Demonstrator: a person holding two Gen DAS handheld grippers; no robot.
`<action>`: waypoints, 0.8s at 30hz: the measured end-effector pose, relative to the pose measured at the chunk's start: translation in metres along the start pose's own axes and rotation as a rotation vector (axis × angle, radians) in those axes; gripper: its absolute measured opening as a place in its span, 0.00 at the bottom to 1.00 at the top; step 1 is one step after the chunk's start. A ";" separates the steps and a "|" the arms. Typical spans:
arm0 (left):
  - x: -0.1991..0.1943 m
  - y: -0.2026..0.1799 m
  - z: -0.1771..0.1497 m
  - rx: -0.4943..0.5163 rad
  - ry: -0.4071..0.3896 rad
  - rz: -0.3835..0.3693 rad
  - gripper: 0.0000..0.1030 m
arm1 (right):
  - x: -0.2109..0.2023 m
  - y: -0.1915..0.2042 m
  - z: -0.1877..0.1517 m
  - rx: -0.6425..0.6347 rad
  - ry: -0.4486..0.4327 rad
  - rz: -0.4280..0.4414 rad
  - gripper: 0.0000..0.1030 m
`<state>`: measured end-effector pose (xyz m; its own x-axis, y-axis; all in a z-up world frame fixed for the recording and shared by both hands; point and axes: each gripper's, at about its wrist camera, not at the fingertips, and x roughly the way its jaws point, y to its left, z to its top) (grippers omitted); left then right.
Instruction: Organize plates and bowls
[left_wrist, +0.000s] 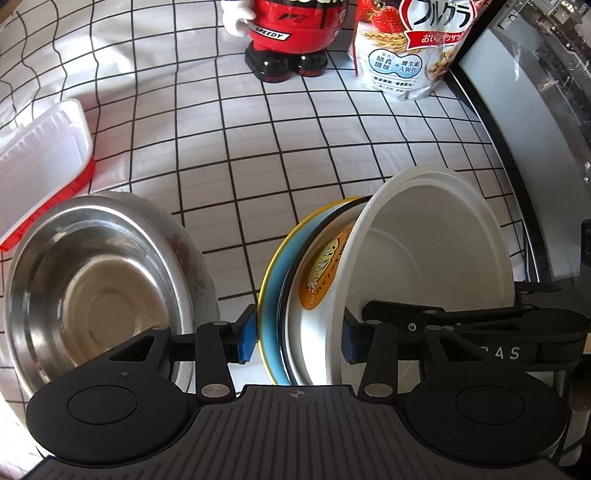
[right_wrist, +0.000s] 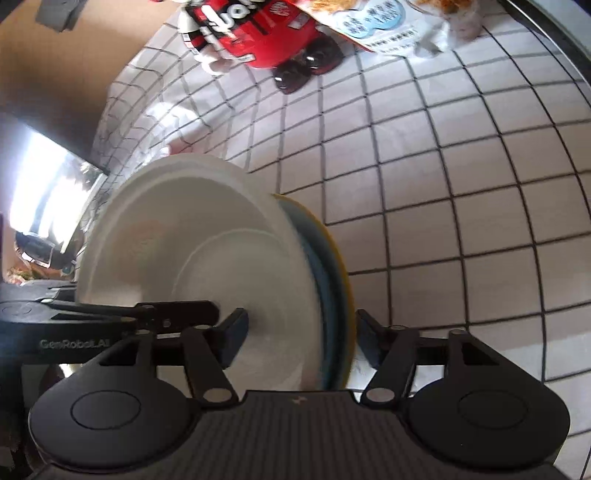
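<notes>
A stack of dishes stands on edge on the checked cloth: a yellow-rimmed blue plate (left_wrist: 271, 280), a black-rimmed plate, a cup-like bowl with an orange label (left_wrist: 325, 273) and a white bowl (left_wrist: 424, 251). My left gripper (left_wrist: 298, 339) spans the stack, one blue pad flush on the yellow rim and the other against the white bowl. In the right wrist view my right gripper (right_wrist: 301, 341) straddles the same stack. Its left pad lies in the white bowl (right_wrist: 207, 236). Its right pad stands clear of the yellow plate (right_wrist: 338, 266). One finger of the right gripper (left_wrist: 384, 310) shows inside the bowl.
A steel bowl (left_wrist: 99, 280) lies to the left of the stack. Beyond it is a white plastic box on a red lid (left_wrist: 40, 155). A red figurine (left_wrist: 291, 33) and a cereal bag (left_wrist: 410, 48) stand at the back. A silver appliance (left_wrist: 517, 147) borders the right.
</notes>
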<state>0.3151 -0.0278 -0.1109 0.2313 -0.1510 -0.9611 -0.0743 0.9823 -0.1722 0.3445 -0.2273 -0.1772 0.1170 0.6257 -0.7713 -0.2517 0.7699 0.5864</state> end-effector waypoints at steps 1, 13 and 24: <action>0.000 0.001 0.000 -0.001 -0.001 -0.004 0.44 | 0.000 -0.003 0.000 0.015 0.005 -0.008 0.70; -0.004 0.007 -0.004 0.002 -0.022 -0.031 0.40 | -0.001 -0.012 -0.003 0.124 0.015 0.049 0.90; -0.018 0.012 -0.010 0.018 -0.064 -0.043 0.36 | 0.001 0.001 -0.001 0.061 0.101 -0.052 1.00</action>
<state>0.2998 -0.0143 -0.0977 0.2951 -0.1867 -0.9371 -0.0458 0.9768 -0.2090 0.3430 -0.2260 -0.1779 0.0303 0.5713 -0.8202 -0.1884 0.8091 0.5566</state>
